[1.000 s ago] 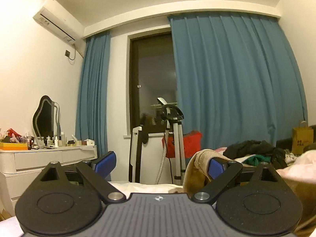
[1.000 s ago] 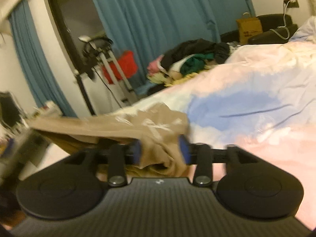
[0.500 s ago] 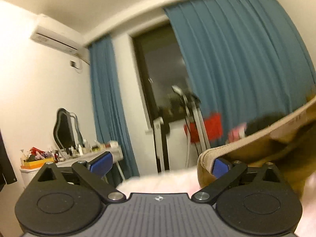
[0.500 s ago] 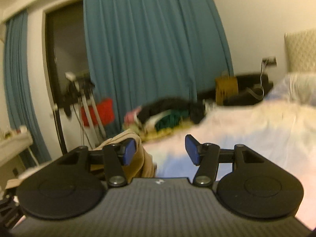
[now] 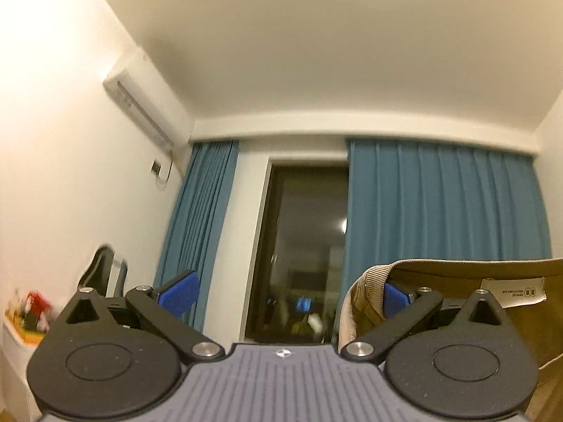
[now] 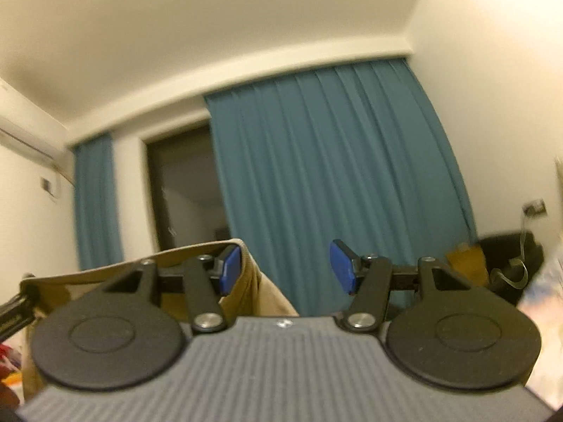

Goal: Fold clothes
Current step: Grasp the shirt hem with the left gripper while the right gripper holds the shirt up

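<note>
Bedroom behind: white wall, blue curtains flanking a dark window. Left gripper spread wide, tan garment hooked over one finger only. Right gripper likewise parted, cloth draped on one finger. Soft, light, prone to slipping; best pinched at the ribbed hem.

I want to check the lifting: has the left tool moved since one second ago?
Yes. The left tool went up and tilted upward: the blue curtain now sits lower in its view, with much ceiling above.
</note>
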`<control>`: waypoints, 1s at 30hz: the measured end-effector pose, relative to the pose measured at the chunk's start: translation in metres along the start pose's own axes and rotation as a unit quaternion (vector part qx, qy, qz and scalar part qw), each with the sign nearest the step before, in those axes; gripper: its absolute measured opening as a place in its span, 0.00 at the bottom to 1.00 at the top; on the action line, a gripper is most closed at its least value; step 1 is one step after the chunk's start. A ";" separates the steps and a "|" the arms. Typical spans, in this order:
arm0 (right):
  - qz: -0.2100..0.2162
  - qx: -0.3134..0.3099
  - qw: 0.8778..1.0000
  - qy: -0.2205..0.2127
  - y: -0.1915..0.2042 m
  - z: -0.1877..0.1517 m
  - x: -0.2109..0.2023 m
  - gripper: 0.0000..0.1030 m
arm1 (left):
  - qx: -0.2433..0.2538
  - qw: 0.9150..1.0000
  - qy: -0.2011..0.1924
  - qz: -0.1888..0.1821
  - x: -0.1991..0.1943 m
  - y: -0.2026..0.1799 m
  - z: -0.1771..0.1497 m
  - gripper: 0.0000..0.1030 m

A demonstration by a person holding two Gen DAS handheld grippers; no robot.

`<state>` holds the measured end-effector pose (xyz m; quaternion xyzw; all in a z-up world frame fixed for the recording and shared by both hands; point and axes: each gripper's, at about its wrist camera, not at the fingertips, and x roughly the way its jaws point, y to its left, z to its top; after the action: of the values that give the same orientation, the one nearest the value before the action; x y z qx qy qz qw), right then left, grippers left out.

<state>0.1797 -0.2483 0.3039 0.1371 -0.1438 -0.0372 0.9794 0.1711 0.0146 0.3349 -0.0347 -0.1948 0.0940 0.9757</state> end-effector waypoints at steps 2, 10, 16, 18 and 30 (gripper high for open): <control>0.018 0.005 1.000 -0.015 0.008 0.031 -0.015 0.56 | -0.004 1.000 -0.016 -0.011 -0.007 0.010 0.039 1.00; 0.051 -0.013 0.998 -0.042 0.035 0.092 -0.054 0.56 | -0.015 0.999 -0.006 -0.040 -0.015 0.038 0.130 1.00; 0.023 -0.029 0.999 -0.004 0.042 0.068 -0.028 0.56 | -0.009 0.997 0.065 -0.048 0.028 0.042 0.108 1.00; 0.001 -0.032 0.999 0.011 0.039 0.051 -0.010 0.56 | -0.014 0.994 0.102 -0.047 0.058 0.042 0.078 1.00; 0.104 0.047 0.967 0.229 -0.011 -0.173 0.110 0.56 | 0.129 0.987 0.063 -0.078 0.149 0.026 -0.132 1.00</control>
<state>0.3349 -0.2263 0.1713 0.1717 0.0690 0.1040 0.9772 0.3526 0.0657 0.2666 0.1007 -0.1216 0.0392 0.9867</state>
